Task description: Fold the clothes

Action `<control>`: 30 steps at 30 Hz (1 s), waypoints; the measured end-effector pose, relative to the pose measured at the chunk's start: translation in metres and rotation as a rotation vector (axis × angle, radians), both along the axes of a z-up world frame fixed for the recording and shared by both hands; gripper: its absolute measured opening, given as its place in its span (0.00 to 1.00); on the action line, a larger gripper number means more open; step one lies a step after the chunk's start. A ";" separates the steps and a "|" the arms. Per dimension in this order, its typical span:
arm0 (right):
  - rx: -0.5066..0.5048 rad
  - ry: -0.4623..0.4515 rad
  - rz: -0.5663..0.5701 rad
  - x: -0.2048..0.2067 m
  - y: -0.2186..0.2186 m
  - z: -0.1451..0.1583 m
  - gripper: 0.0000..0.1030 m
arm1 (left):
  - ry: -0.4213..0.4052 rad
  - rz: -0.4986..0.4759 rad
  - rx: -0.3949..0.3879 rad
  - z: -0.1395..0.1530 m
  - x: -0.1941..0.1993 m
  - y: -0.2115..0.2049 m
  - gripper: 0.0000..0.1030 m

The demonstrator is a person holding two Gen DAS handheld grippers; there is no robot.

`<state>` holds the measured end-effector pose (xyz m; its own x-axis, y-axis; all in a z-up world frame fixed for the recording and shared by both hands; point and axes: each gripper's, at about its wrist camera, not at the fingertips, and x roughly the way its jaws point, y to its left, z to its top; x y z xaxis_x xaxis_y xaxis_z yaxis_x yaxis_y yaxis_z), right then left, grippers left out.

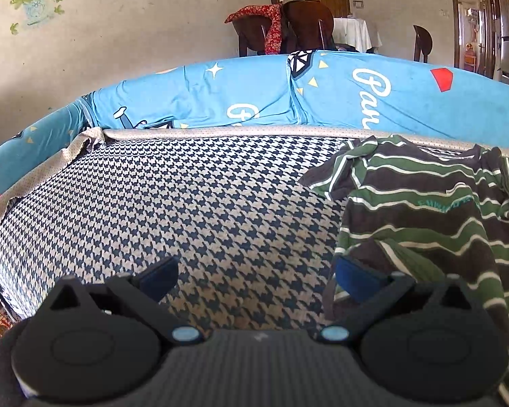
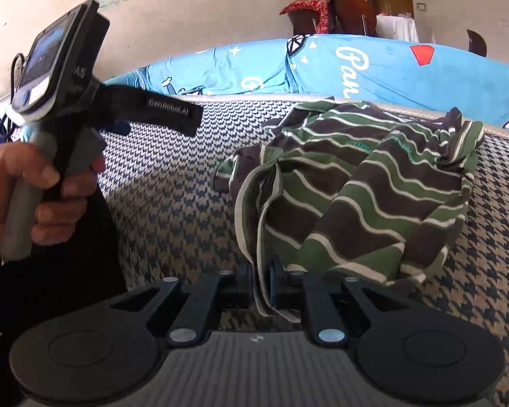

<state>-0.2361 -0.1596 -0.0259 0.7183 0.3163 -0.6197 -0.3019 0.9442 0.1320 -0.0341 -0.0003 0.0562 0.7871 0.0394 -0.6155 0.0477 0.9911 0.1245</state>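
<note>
A green, brown and white striped shirt [image 1: 424,217] lies crumpled on the houndstooth sofa seat [image 1: 186,203], at the right of the left wrist view. My left gripper [image 1: 254,276] is open above the seat, its right finger [image 1: 354,278] touching the shirt's near edge. In the right wrist view the striped shirt [image 2: 356,186] is bunched in the middle, and my right gripper [image 2: 262,285] is shut on its near hem, which hangs between the fingers. The left gripper's body [image 2: 68,78], held by a hand [image 2: 23,196], shows at the left there.
A blue printed cover [image 1: 288,95] drapes the sofa back behind the seat. Beyond it stand dark wooden chairs [image 1: 305,23] with a red floral cloth and a table with a white cloth [image 1: 353,32]. Bare houndstooth seat [image 2: 173,203] stretches left of the shirt.
</note>
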 end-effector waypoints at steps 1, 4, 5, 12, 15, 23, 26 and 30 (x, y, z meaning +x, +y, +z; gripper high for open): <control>-0.007 0.015 0.006 -0.002 0.001 -0.002 0.14 | 0.000 -0.007 -0.002 0.002 -0.001 -0.001 1.00; -0.028 0.038 0.024 -0.008 0.006 -0.005 0.16 | 0.012 -0.044 -0.006 0.005 -0.005 -0.008 1.00; -0.024 0.042 0.029 -0.009 0.007 -0.006 0.18 | 0.017 -0.056 -0.004 0.005 -0.006 -0.012 1.00; 0.027 0.055 0.050 -0.021 0.012 -0.005 0.26 | 0.022 -0.155 0.028 0.003 -0.017 -0.043 1.00; 0.033 0.044 0.008 -0.026 0.008 -0.003 0.28 | 0.016 -0.209 0.047 0.001 -0.020 -0.061 1.00; 0.079 0.015 -0.176 -0.031 -0.017 0.003 0.35 | 0.044 -0.341 0.141 -0.029 -0.027 -0.105 1.00; 0.097 0.006 -0.264 -0.031 -0.028 0.004 0.38 | 0.068 -0.358 0.176 -0.045 -0.026 -0.109 1.00; 0.121 -0.005 -0.381 -0.030 -0.043 0.005 0.41 | 0.118 -0.308 0.226 -0.069 -0.015 -0.099 1.00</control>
<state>-0.2665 -0.2022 -0.0209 0.8014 0.0970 -0.5902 0.0662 0.9663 0.2488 -0.0495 -0.0990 -0.0125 0.7076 -0.0425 -0.7054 0.3654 0.8764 0.3138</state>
